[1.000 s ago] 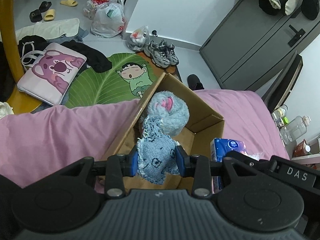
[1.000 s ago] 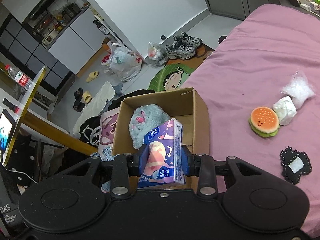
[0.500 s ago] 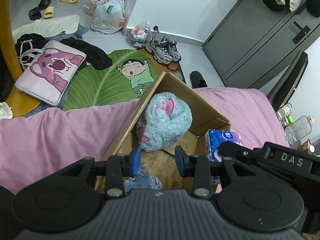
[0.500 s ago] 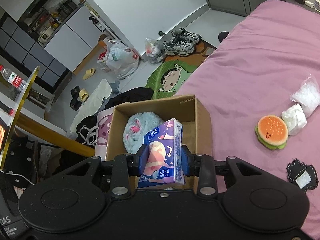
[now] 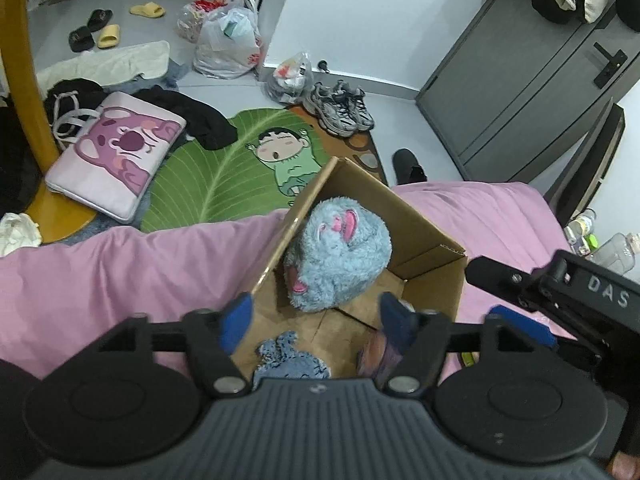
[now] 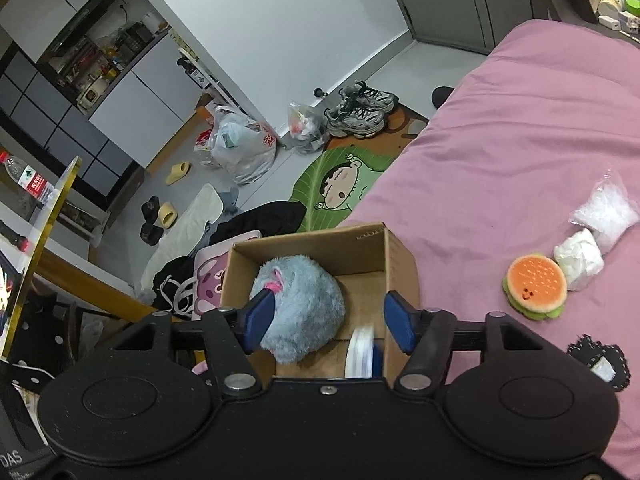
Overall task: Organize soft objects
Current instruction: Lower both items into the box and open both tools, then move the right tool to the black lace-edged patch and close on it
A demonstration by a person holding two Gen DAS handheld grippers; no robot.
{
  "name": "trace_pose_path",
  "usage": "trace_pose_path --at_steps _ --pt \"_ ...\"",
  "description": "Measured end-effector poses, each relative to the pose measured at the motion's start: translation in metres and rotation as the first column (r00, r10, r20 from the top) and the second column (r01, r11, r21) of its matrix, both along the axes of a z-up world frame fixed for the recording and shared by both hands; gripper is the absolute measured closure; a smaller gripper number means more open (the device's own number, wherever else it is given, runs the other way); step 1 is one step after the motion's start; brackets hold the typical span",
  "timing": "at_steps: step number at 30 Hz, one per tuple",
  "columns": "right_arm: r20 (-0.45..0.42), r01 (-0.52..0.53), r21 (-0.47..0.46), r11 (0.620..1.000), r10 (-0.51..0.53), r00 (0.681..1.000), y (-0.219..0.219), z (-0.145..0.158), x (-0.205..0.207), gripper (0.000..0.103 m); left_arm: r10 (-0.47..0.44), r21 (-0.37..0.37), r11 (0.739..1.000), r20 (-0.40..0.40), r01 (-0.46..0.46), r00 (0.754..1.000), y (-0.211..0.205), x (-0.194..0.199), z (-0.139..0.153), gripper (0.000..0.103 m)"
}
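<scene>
Left wrist view: the left gripper (image 5: 316,316) is hanging wide open and empty over the cardboard box (image 5: 424,236), where a denim toy (image 5: 290,358) is lying near a blue plush (image 5: 336,256). Right wrist view: the right gripper (image 6: 326,320) is gaping empty above the box (image 6: 400,260), a tissue pack (image 6: 362,350) lying blurred inside at right.

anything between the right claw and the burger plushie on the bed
Nothing visible blocks it. The right claw hangs open over the cardboard box, and the burger plushie lies to its right on bare pink bedding, touching only a white wad on its far side.
</scene>
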State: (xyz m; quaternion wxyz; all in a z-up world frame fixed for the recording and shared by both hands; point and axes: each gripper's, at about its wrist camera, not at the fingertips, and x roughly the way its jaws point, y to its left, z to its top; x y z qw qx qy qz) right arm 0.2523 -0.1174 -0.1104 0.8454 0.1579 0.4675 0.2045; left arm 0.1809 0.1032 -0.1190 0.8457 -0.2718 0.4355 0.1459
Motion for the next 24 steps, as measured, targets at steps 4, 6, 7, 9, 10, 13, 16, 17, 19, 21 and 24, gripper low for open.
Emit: trace_pose_path --at_steps 4,6,7,9,10,13,16,17,19,21,24 --pt "0.022 0.013 -0.006 1.0 -0.012 1.0 -0.01 0.005 -0.009 0.03 0.0 0.035 0.999 0.016 -0.001 1.0 -0.006 -0.006 0.009 0.017" --pt "0.034 0.018 -0.008 1.0 -0.018 0.999 -0.017 0.009 -0.013 0.028 0.001 0.039 0.999 0.022 -0.002 1.0 -0.008 -0.009 0.012 0.015" --pt "0.038 0.021 -0.007 1.0 -0.021 0.999 -0.02 0.01 -0.015 0.027 0.0 0.043 0.999 0.025 -0.001 1.0 -0.01 -0.011 0.015 0.014" --pt "0.045 0.026 -0.003 1.0 -0.026 0.999 -0.027 0.013 -0.019 0.024 -0.005 0.053 0.999 0.03 0.003 1.0 -0.013 -0.014 0.018 0.013" --pt "0.048 0.029 -0.003 1.0 -0.028 0.998 -0.029 0.014 -0.021 0.022 -0.008 0.058 0.998 0.035 0.006 0.999 -0.015 -0.017 0.02 0.012" --pt "0.052 0.036 -0.002 0.999 -0.036 0.998 -0.037 0.015 -0.029 0.019 -0.013 0.065 0.998 0.042 0.01 0.999 -0.019 -0.022 0.025 0.01" --pt "0.049 0.034 0.004 0.999 -0.034 0.998 -0.044 0.017 -0.034 0.017 -0.02 0.079 0.997 0.039 0.017 0.999 -0.024 -0.027 0.03 0.01" --pt "0.05 0.033 0.003 0.999 -0.033 0.998 -0.046 0.018 -0.037 0.017 -0.027 0.082 0.996 0.039 0.023 0.999 -0.026 -0.028 0.032 0.01" --pt "0.051 0.029 0.001 1.0 -0.029 0.998 -0.049 0.019 -0.04 0.015 -0.043 0.088 0.995 0.043 0.039 0.998 -0.031 -0.031 0.036 0.009" --pt "0.049 0.024 0.004 1.0 -0.024 0.999 -0.055 0.02 -0.042 0.013 -0.063 0.088 0.994 0.044 0.059 0.997 -0.035 -0.033 0.04 0.008" --pt "0.046 0.023 0.003 1.0 -0.023 0.999 -0.064 0.023 -0.046 0.01 -0.087 0.092 0.992 0.05 0.082 0.995 -0.043 -0.036 0.045 0.003"
